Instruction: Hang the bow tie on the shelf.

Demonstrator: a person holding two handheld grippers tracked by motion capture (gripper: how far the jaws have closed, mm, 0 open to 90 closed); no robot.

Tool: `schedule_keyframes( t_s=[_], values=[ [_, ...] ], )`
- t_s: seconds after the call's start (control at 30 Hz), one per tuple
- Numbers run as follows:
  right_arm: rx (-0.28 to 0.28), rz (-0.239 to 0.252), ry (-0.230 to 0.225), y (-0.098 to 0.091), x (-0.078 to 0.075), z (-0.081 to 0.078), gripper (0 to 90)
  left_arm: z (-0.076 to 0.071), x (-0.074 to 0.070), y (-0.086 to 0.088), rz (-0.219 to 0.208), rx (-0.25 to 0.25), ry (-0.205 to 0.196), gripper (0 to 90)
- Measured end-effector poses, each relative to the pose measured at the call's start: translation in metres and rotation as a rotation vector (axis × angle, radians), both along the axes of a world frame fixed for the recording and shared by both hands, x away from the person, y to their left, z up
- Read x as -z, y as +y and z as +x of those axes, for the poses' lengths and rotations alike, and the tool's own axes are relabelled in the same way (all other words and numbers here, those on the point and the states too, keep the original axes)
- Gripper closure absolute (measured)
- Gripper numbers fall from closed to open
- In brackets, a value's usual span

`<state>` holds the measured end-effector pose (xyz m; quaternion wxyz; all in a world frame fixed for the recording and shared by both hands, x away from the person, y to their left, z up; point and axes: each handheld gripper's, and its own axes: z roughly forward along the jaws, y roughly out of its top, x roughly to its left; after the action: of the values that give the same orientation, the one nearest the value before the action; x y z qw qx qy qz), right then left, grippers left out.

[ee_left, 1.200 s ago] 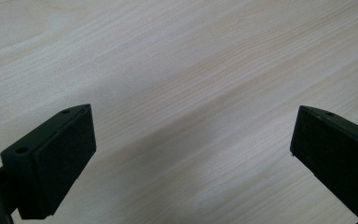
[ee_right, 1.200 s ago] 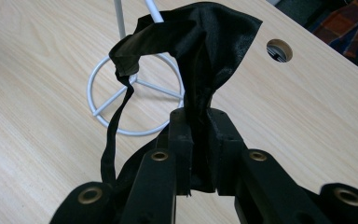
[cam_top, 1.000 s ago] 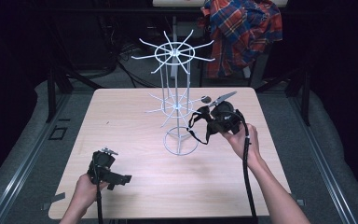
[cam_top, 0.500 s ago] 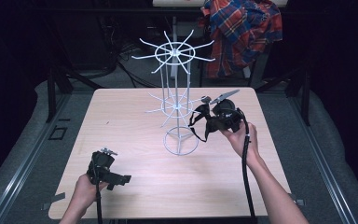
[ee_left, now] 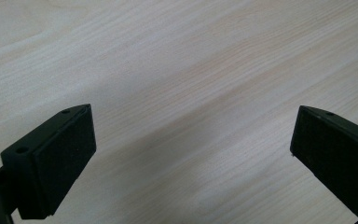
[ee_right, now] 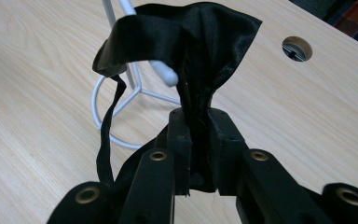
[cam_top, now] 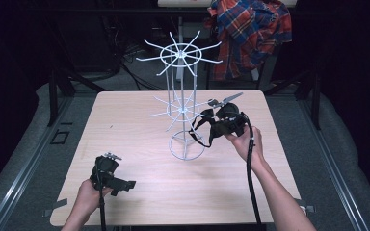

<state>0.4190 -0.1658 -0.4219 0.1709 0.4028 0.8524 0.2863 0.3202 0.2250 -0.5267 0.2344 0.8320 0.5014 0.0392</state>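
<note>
Right tongs [ee_right: 198, 154] are clamped on a black strap [ee_right: 186, 42], held against a lower prong of the white wire rack [cam_top: 185, 108]. Left tongs [ee_left: 191, 154] are spread wide over bare tabletop [ee_left: 191, 70].

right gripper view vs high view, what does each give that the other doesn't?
Right gripper view: the right gripper's fingers pinching black fabric, a white rack prong tip against the cloth, and a cable hole in the table.

High view: the whole white wire rack with both prong tiers, the left gripper low over the table's near left, and a plaid shirt behind.

Both: the fabric, the rack's ring base, and the wooden table.
</note>
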Motion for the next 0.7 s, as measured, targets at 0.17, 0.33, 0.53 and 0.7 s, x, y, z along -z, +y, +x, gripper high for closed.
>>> schedule_keyframes(
  t_s=[0.17,0.33,0.53,0.7],
  values=[
    [-0.005,0.003,0.009,0.0007,0.0024,-0.0008,79.4,-0.0004,-0.0005,0.0003,0.003,0.005,0.002,0.2],
    [-0.013,0.018,0.021,0.0005,0.0030,-0.0008,78.0,0.0000,-0.0002,-0.0002,0.002,0.003,-0.001,0.2],
    [-0.012,0.033,0.035,-0.0003,0.0065,-0.0011,76.3,-0.0002,-0.0003,-0.0004,0.003,0.003,0.001,0.2],
    [-0.018,0.047,0.040,-0.0011,0.0094,-0.0025,73.5,0.0001,-0.0001,-0.0005,0.004,0.005,0.000,0.2]
  ],
)
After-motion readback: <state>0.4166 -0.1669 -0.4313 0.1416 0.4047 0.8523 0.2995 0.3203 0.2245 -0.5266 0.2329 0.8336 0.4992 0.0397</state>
